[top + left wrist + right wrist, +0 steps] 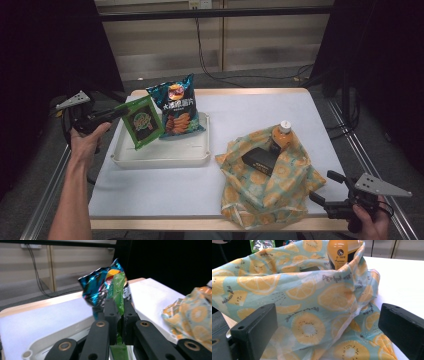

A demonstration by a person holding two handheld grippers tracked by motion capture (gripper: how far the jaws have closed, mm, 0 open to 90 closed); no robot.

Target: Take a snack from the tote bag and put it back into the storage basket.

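The left gripper (116,114) has its jaws clamped tight on the edge of the green packet (142,123), holding it upright over the near-left part of the white tray (160,159), just beside the blue chip bag (176,106) standing at the tray's back. Over on the other side, the right gripper (327,187) waits with its jaws spread wide, nothing between them, right at the corner of the lemon-print bag (270,185), where an orange bottle (280,137) and a dark box (260,159) poke out. It looks like a placing step: the packet should go down flat in the tray's free space, clear of the chip bag, and the grip should hold until its bottom edge is resting.
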